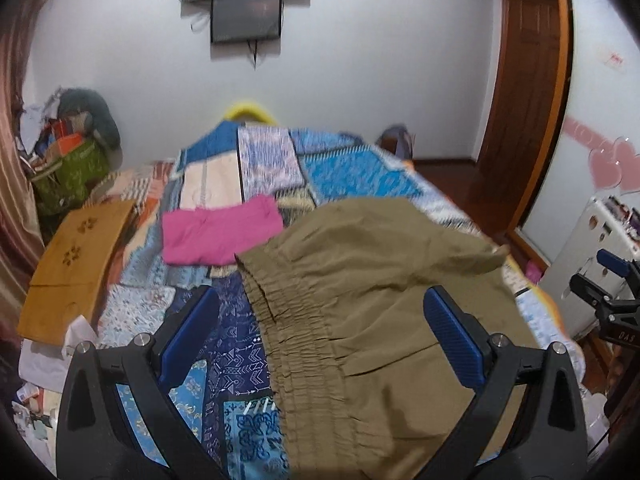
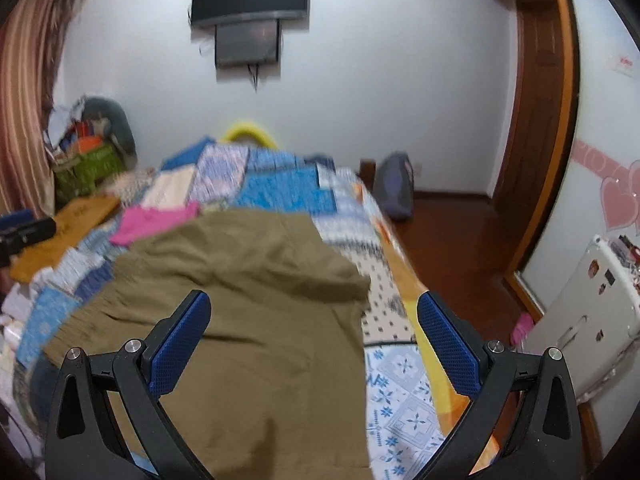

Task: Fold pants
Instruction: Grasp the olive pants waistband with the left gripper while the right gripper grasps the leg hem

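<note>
on the quilt (image 1: 224, 364) lies one olive pants (image 1: 372, 300), both tongs (image 1: 324, 308) (image 2: 314, 312) gaping empty.

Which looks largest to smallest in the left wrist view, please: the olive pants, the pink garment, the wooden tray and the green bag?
1. olive pants, nearest the camera
2. wooden tray and pink garment, too alike to rank
3. green bag, farthest away, so its true size is unsure
</note>
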Action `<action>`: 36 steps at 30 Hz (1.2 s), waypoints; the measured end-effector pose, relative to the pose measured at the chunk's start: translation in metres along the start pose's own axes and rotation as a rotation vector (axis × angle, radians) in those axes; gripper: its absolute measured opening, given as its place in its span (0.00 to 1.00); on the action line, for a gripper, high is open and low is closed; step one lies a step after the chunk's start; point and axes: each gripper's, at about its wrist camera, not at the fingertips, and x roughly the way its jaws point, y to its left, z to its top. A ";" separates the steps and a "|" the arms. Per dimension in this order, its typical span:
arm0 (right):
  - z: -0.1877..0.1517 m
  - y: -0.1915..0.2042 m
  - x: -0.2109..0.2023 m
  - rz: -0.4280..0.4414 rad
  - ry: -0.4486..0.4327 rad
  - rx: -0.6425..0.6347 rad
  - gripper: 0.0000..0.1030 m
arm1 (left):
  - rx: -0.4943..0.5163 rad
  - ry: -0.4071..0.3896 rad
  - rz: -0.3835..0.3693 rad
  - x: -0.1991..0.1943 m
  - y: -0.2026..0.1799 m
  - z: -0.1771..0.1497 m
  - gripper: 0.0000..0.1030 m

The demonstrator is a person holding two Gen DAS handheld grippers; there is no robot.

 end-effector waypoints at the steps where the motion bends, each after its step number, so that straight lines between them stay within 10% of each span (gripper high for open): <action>1: -0.001 -0.004 0.007 -0.004 0.020 0.001 1.00 | -0.001 0.028 0.001 0.012 0.003 0.000 1.00; 11: -0.018 -0.037 0.088 0.015 0.218 0.039 0.98 | 0.012 0.229 0.022 0.098 0.028 -0.015 1.00; 23: -0.014 -0.057 0.150 0.180 0.377 0.093 0.41 | 0.029 0.352 -0.032 0.134 0.034 -0.023 0.68; 36: -0.025 -0.065 0.147 0.188 0.389 0.099 0.15 | 0.042 0.390 -0.075 0.152 0.030 -0.029 0.64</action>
